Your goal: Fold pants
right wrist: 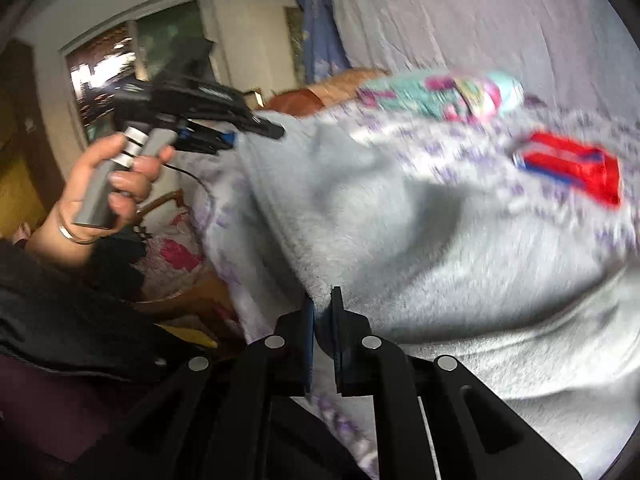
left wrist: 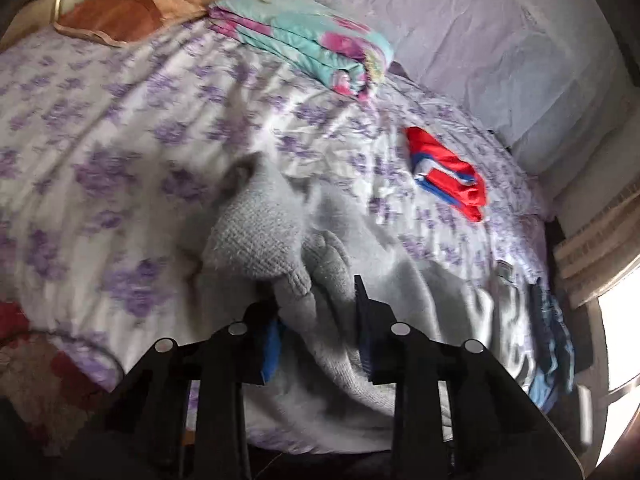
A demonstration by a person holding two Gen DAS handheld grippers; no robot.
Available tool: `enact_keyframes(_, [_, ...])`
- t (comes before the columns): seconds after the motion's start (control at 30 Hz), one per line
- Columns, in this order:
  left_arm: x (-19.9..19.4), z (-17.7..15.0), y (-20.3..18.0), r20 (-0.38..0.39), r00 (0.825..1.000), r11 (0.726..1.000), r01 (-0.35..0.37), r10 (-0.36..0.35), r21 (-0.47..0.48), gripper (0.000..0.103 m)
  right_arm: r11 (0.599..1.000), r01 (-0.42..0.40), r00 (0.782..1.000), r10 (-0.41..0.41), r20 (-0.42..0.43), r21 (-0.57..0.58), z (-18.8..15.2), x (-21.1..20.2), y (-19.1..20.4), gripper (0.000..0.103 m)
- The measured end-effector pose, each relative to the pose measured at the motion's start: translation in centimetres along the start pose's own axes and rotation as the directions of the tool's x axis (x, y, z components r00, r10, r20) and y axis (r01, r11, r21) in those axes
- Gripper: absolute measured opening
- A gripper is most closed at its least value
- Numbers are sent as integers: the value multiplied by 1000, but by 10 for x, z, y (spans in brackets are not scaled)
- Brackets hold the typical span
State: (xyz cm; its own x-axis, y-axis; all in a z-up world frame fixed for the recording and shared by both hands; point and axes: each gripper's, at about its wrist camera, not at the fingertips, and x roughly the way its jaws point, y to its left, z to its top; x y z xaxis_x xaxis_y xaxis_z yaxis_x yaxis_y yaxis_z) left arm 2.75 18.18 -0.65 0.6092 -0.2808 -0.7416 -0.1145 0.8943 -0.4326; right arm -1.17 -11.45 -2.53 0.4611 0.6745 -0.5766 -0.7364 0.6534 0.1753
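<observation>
The pants (left wrist: 264,232) are fuzzy pale grey knit, bunched on the bed with purple-flowered sheets. In the left wrist view my left gripper (left wrist: 316,304) has its jaws set apart around a bunched fold of the pants; I cannot tell whether the pads press it. In the right wrist view the pants (right wrist: 420,232) are lifted and stretched across the bed. My right gripper (right wrist: 323,312) is shut on their near edge. The left gripper (right wrist: 228,138) also shows there, held in a hand, at the far corner of the pants.
A folded red and blue garment (left wrist: 448,176) lies on the bed (left wrist: 100,128) to the right. A folded teal and pink blanket (left wrist: 308,40) and an orange pillow (left wrist: 132,12) sit at the head. A window (right wrist: 140,52) is behind the hand.
</observation>
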Motion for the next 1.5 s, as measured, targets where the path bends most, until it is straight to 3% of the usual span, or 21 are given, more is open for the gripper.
enact_keyframes(0.13, [38, -32, 29, -93, 988, 992, -124, 125, 9, 35, 998, 26, 992, -19, -124, 51, -23, 36, -7, 11])
enact_keyframes(0.23, [29, -39, 30, -35, 989, 989, -142, 144, 39, 44, 996, 7, 994, 2, -108, 86, -29, 34, -13, 18])
enact_keyframes(0.27, [22, -39, 28, -23, 989, 988, -145, 146, 48, 47, 996, 25, 995, -16, -102, 82, -25, 25, -13, 25])
enact_keyframes(0.33, [-1, -36, 20, 18, 989, 986, -150, 149, 75, 49, 992, 99, 994, -96, -49, 84, -18, 1, -15, 73])
enact_keyframes(0.37, [-14, -35, 15, 51, 986, 982, -161, 157, 95, 51, 980, 174, 984, -176, 18, 96, -12, -23, -19, 81])
enact_keyframes(0.5, [-59, -32, -22, 203, 969, 963, -184, 144, 195, 74, 858, 391, 889, -446, 104, 332, 1, -92, -78, 99])
enact_keyframes(0.6, [-52, -34, -55, 178, 983, 954, -103, 53, 282, 76, 669, 539, 801, -595, -66, 511, 8, -104, -150, 99])
enact_keyframes(0.73, [17, -50, -96, 1, 1000, 927, -13, 14, 374, 76, 655, 605, 787, -580, -211, 454, 21, -67, -189, 99])
enact_keyframes(0.8, [52, -61, -100, -80, 995, 920, -19, 54, 390, 76, 648, 700, 712, -600, -365, 300, 23, -25, -195, 97])
enact_keyframes(0.83, [62, -65, -99, -104, 992, 920, -20, 65, 391, 76, 645, 727, 676, -615, -405, 235, 17, -9, -193, 81])
enact_keyframes(0.87, [69, -70, -95, -111, 990, 919, -35, 85, 392, 76, 676, 706, 693, -599, -400, 210, 9, -1, -187, 67])
enact_keyframes(0.93, [75, -73, -89, -112, 990, 918, -33, 84, 395, 76, 729, 634, 767, -552, -328, 257, 1, -15, -181, 21])
enact_keyframes(0.97, [71, -74, -87, -109, 991, 917, -25, 74, 397, 76, 748, 589, 808, -526, -266, 308, -1, -36, -178, 17])
enact_keyframes(1.03, [68, -75, -82, -111, 992, 921, -9, 57, 389, 76, 755, 540, 833, -543, -106, 372, -9, -79, -166, 15])
enact_keyframes(1.07, [66, -74, -79, -114, 992, 923, -1, 49, 385, 76, 759, 500, 824, -565, 41, 418, -20, -117, -151, 14])
enact_keyframes(1.17, [64, -73, -75, -119, 992, 925, 16, 31, 379, 76, 749, 370, 751, -589, 297, 550, -72, -181, -116, 15])
enact_keyframes(1.23, [64, -73, -74, -124, 992, 926, 21, 28, 376, 76, 698, 273, 730, -598, 331, 662, -118, -184, -110, 28])
enact_keyframes(1.3, [64, -71, -75, -130, 991, 928, 29, 21, 372, 76, 585, 232, 792, -578, 198, 777, -163, -160, -124, 52])
enact_keyframes(1.33, [64, -71, -74, -135, 991, 926, 30, 23, 376, 76, 550, 216, 816, -556, 161, 807, -177, -153, -131, 42])
enact_keyframes(1.43, [63, -72, -75, -136, 990, 920, 17, 40, 392, 76, 565, 337, 756, -639, 141, 754, -168, -173, -113, 55])
enact_keyframes(1.5, [62, -73, -76, -132, 990, 918, 8, 48, 397, 76, 480, 559, 605, -794, 63, 677, -147, -189, -94, 82])
